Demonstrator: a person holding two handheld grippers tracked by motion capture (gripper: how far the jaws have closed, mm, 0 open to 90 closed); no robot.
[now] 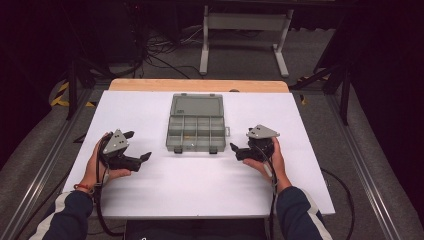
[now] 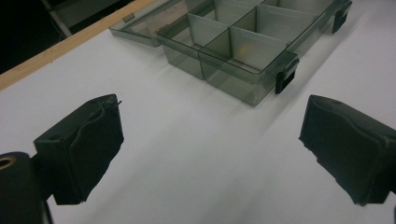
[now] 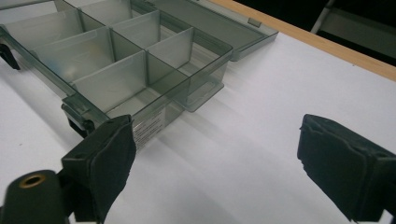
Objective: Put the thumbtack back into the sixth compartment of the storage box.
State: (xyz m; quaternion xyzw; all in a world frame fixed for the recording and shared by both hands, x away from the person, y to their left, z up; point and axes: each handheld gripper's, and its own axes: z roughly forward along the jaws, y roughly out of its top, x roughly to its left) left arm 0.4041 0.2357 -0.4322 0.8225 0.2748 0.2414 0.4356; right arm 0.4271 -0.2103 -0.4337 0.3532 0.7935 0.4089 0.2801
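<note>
Left gripper [image 1: 141,152] sat w/ jaws spread, empty, on the white table [image 1: 200,190]. Centre — smoky plastic organizer box [image 1: 196,131], lid laid open (compartments apparently empty). Right gripper [image 1: 235,148] likewise spread. Step judged: approach; next move probably needs both closing in on the box.

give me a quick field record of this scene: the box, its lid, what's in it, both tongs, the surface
box: clear grey plastic organiser box, divided into compartments, at the middle of the table
lid: open, laid flat behind the box
contents: compartments look empty
latches: two dark clips on the near edge
left tongs: open, holding nothing, left of the box, apart from it
right tongs: open, holding nothing, right of the box, apart from it
surface: white board on a wooden table
</note>
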